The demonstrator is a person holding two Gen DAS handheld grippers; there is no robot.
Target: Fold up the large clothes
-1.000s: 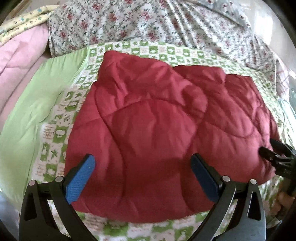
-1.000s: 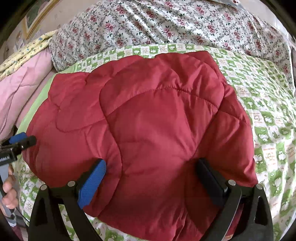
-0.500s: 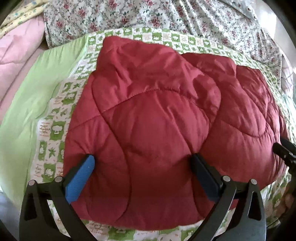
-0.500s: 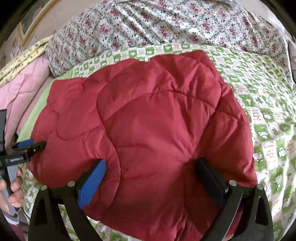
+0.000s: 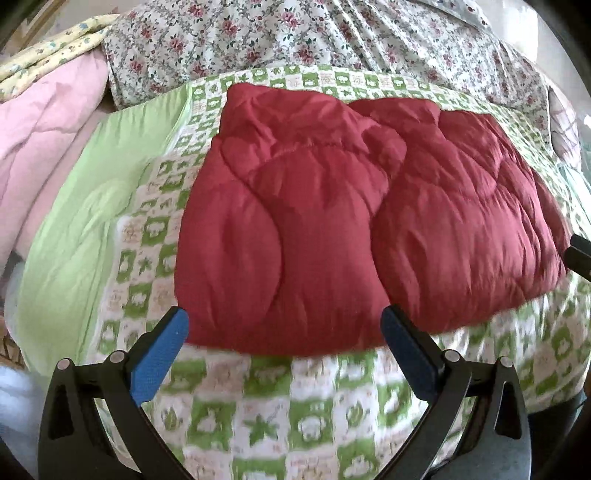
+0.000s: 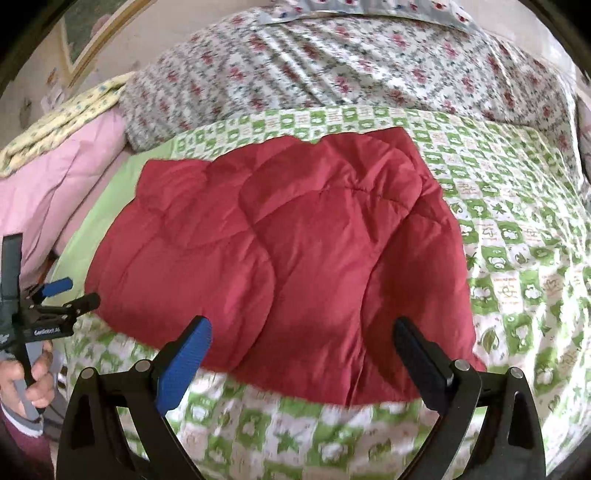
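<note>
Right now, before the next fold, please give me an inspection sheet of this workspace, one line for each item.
Surface: bed covered by a green-and-white checked sheet.
Job's things: red quilted jacket, folded into a compact bundle, lying flat on the sheet.
Clutter: pink quilt and yellow floral cloth at the far left; floral bedding heaped behind.
Grippers: left gripper and right gripper both hover just short of the jacket's near edge, jaws wide apart, holding nothing.
Cables: nothing seen.
Surroundings: framed picture on the wall.
</note>
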